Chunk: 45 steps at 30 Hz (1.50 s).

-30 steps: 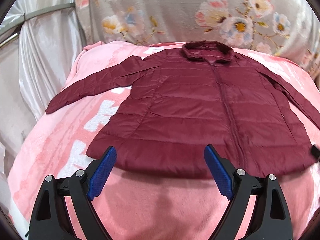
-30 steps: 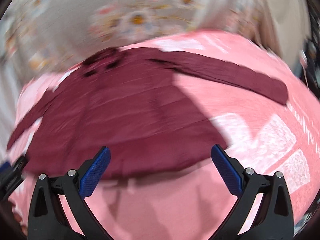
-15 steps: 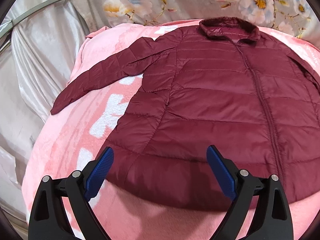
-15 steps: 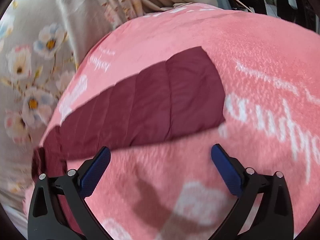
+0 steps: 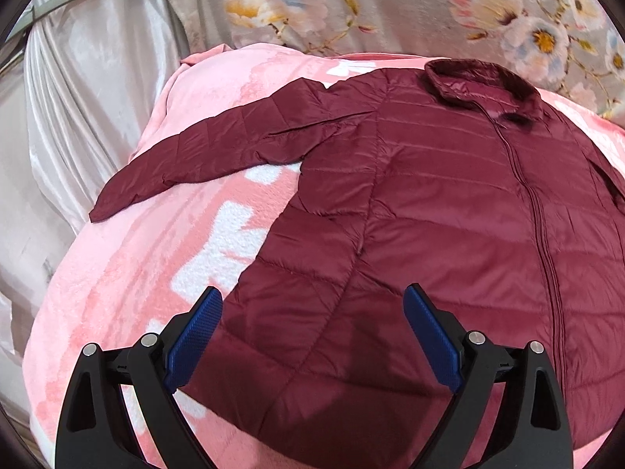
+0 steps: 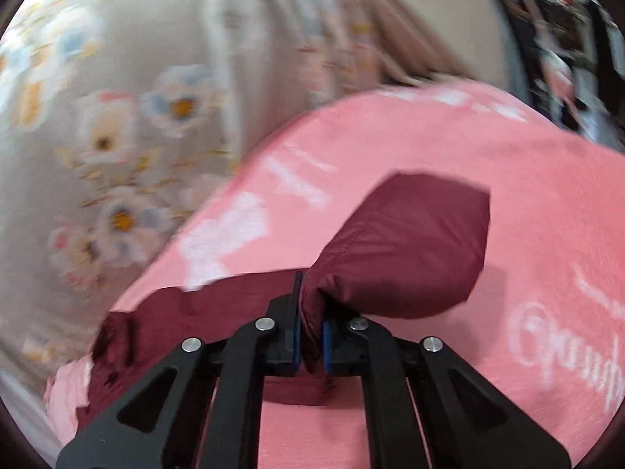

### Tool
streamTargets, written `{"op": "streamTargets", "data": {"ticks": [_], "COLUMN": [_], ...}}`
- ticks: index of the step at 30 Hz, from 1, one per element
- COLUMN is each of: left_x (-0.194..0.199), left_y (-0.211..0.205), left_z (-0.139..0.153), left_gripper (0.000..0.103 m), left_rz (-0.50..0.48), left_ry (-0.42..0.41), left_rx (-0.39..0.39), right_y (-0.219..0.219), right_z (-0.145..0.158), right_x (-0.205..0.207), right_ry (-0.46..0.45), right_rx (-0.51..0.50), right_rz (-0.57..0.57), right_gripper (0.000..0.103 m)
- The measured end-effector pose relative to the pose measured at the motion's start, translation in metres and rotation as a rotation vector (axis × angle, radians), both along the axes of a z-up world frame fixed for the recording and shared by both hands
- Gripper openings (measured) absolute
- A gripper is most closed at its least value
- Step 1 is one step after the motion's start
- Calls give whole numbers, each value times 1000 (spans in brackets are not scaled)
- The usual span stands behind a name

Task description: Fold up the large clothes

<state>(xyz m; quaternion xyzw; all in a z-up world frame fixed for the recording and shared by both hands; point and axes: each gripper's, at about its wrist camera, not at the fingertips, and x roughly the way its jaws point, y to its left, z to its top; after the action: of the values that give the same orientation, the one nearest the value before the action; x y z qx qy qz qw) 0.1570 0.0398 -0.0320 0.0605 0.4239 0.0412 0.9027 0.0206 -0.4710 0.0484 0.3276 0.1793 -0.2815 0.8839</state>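
Right gripper (image 6: 310, 336) is clamped hard on the jacket's sleeve (image 6: 406, 250), blue pads pinched together with a fold of maroon fabric squeezed between them. Beyond the fingertips the cuff end puffs up and out to the right, lifted clear of the pink blanket (image 6: 547, 203). The rest of that sleeve trails off to the gripper's left and underneath it, toward what looks like the collar, though the blur on this view makes that hard to call. Floral fabric (image 6: 117, 117) fills the background up and to the left.

Over on the other side, the left gripper (image 5: 312, 336) hangs wide open, holding nothing, its blue pads (image 5: 193, 338) spread apart above the lower hem area of the maroon puffer jacket (image 5: 429, 215). The jacket lies flat and front-up on the blanket (image 5: 156, 273) ahead of it, zipper closed, running away on the right up to the collar (image 5: 480, 82). The other sleeve (image 5: 211, 156) stretches out ahead and to the left, lying flat on the blanket, with a silvery drape (image 5: 86, 97) beyond it.
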Motion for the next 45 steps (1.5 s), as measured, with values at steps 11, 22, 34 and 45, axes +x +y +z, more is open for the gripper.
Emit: {"op": "streamTargets", "data": {"ticks": [11,22,34,45], "left_x": [21,54,131,154], "left_y": [36,62,-13,-40], "left_z": [3,10,-26,5], "left_gripper": [91,90,88,1], "left_rz": [41,-1,-95,-194], "left_ry": [7,24,265,164], "left_rx": [-116,-311,-571,-447], "right_y": [275,364,135,66], "right_z": [12,-38,-91,-113], "right_x": [170,174,135,166], "right_ry": [45,107,212,93], "right_rx": [-297,-327,69,253], "right_rz": [685,867,386,309], "right_gripper": [6,53,60,1]}}
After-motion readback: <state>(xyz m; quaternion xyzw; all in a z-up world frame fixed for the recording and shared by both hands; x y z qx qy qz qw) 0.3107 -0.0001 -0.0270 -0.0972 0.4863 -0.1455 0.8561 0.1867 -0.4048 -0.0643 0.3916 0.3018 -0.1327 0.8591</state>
